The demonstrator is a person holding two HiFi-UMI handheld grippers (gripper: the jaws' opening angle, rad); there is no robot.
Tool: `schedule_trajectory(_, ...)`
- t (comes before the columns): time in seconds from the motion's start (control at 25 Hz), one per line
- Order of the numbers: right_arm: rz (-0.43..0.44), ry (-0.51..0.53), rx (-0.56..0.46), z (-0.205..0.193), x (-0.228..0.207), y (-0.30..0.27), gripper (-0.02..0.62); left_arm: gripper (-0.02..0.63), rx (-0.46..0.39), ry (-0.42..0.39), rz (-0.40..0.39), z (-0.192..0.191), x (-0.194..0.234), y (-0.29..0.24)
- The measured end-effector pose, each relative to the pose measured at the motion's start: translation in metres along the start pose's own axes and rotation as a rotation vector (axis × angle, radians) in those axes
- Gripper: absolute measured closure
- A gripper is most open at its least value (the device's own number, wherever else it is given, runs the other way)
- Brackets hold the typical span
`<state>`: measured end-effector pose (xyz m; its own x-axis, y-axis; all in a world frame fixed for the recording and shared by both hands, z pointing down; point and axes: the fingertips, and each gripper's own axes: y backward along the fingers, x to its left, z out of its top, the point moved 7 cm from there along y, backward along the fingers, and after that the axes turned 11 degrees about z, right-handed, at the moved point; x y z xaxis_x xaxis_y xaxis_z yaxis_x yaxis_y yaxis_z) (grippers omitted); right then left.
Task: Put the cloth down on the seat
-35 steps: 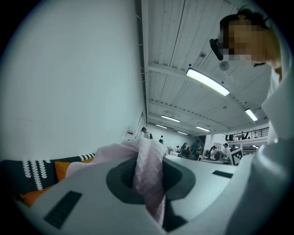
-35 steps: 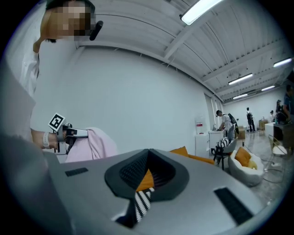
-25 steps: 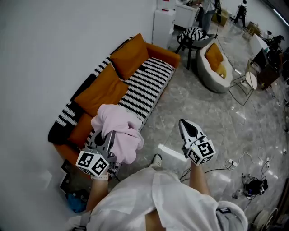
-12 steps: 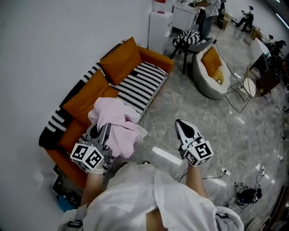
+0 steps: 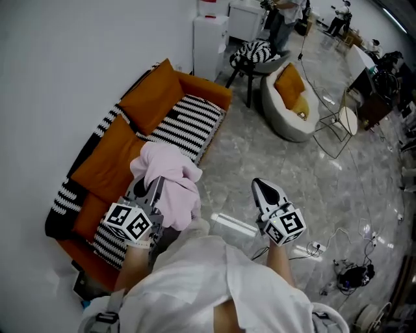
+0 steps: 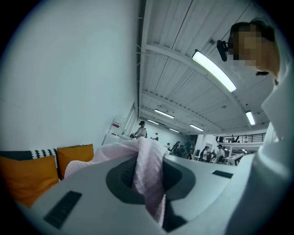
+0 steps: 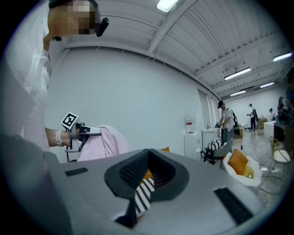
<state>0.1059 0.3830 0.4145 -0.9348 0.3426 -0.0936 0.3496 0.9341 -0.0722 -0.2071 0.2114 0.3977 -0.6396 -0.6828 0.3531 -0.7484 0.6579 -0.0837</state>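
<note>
Nearest, taking in a white-shirted torso (image 5: 214, 279) at the bottom of the head view, with both forearms reaching forward. Just ahead on the left, pinching a bunched pink cloth (image 5: 172, 179) in the left tongs (image 5: 153, 188), jaws almost together with a fold of fabric squeezed between the pads and the rest billowing over the tips and drooping past them. Holding that cloth up in the air over the near front edge of the sofa (image 5: 209, 88), hanging from the tongs and not lying on the seat (image 5: 188, 120). On the right, carrying nothing in the right tongs (image 5: 261, 185), jaws drawn together, pointing level above the grey marbled floor (image 5: 292, 162) and well apart from the cloth. Off to the right on that floor, trailing dark cables (image 5: 354, 273). Moving farther along the white wall (image 5: 65, 65), running the length of the orange sofa, with the black-and-white striped seat below and orange back cushions (image 5: 151, 97) leaning against the backrest. Going beyond the sofa's far end, passing a white cabinet (image 5: 209, 36) against the wall, then a dark-legged chair (image 5: 253, 51) topped with a striped cushion, then a pale round armchair (image 5: 286, 107) holding an orange cushion. Ending at the far side of the room with people (image 5: 279, 13) standing among furniture, too small for detail.
</note>
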Motion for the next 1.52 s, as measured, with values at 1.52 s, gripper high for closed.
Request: schedule_trajectory(1.52,0.319,0.066,0.082,0.053,-0.443,-0.322,0.584,0.551,-0.106,0.131,0.201,0.046,0.076,-0.455)
